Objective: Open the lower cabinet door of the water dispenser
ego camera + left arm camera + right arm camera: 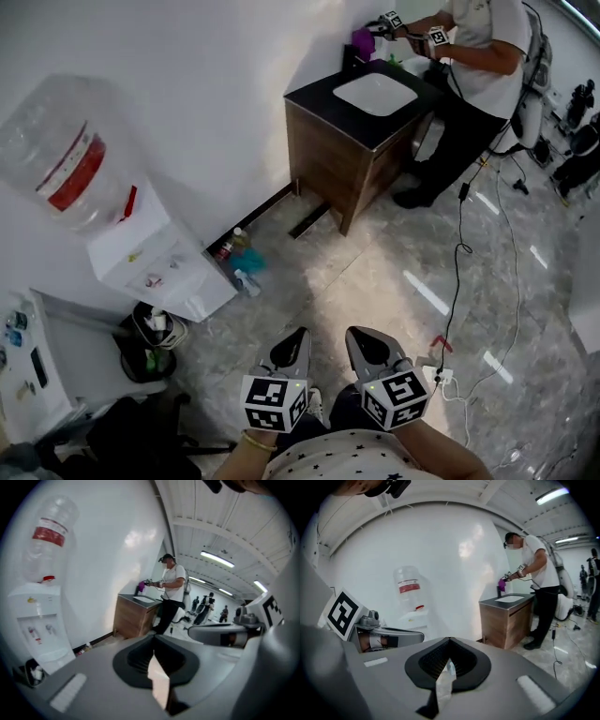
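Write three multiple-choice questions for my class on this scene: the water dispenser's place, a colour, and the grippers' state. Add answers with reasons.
1. Where does the water dispenser stand?
A. Against the white wall
B. Mid-floor
C. In a doorway

2. What colour is the label on its bottle?
A. Blue
B. Red
C. Green

3. How are the left gripper and the right gripper?
A. Both wide open
B. Both gripping a handle
C. Both shut and empty

Answers:
1 A: its back meets the wall.
2 B: a red band wraps the bottle.
3 C: each gripper view shows jaws together, nothing between.
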`<action>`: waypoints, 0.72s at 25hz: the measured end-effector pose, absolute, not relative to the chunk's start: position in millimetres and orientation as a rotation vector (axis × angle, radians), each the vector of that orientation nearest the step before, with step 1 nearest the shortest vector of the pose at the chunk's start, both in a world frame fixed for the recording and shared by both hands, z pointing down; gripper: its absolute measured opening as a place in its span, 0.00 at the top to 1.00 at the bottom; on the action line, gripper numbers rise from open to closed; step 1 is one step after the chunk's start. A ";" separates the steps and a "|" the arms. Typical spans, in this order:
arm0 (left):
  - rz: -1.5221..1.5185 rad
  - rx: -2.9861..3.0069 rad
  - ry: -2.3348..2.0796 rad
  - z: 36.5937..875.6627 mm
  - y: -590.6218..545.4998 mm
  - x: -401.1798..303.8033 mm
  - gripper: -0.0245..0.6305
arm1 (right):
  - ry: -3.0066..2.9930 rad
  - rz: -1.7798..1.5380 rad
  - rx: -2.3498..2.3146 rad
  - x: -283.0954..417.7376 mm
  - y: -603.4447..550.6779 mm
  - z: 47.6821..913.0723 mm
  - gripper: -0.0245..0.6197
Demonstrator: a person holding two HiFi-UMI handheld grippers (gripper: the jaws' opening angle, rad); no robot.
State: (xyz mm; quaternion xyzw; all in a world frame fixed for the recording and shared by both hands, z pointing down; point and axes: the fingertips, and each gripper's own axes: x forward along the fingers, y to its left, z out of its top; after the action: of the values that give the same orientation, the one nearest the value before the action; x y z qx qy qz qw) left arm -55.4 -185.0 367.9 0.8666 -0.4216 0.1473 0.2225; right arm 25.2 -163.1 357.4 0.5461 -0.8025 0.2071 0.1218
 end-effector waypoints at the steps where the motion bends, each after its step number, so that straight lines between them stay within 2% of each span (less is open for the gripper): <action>1: 0.399 2.348 -1.227 372.5 -192.6 -76.4 0.95 | -2.371 0.597 1.526 7.4 -174.2 360.7 0.97; 11: 0.366 1.961 -1.616 431.2 -234.2 -228.5 0.95 | -2.485 0.594 1.062 -129.8 -259.1 409.9 0.97; 18: 0.369 1.781 -1.721 520.8 -287.6 -299.0 0.95 | -2.488 0.611 0.906 -216.0 -333.3 503.5 0.97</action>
State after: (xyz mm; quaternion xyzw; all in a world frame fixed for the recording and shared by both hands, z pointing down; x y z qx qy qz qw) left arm -299.0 -287.6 520.8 0.6753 -0.6528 0.1399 0.3135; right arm -216.0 -333.3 503.5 0.3260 -0.8950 0.2199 0.2105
